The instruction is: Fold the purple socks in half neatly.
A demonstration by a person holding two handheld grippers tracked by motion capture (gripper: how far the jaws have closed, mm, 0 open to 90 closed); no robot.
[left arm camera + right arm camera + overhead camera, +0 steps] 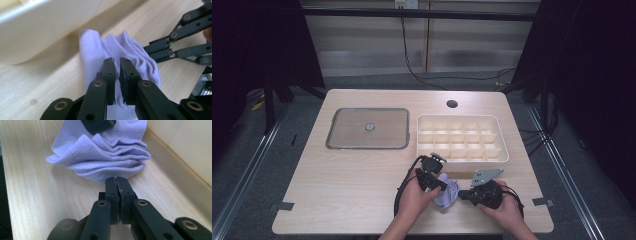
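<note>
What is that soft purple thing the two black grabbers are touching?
On the wooden table, find the white divided box. Just in front of it, between the two grippers, lies a folded sock. It is the one soft, pale lilac thing there.

Sock (120,47): pale lilac, fine ribbed knit
Grippers' jaws: black
Divided box (462,156): cream
Table (342,185): light wood grain

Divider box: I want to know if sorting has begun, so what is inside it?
The divider box shows bare cells; the near row's floors are hidden by its wall. The sock lies outside it on the table.
</note>
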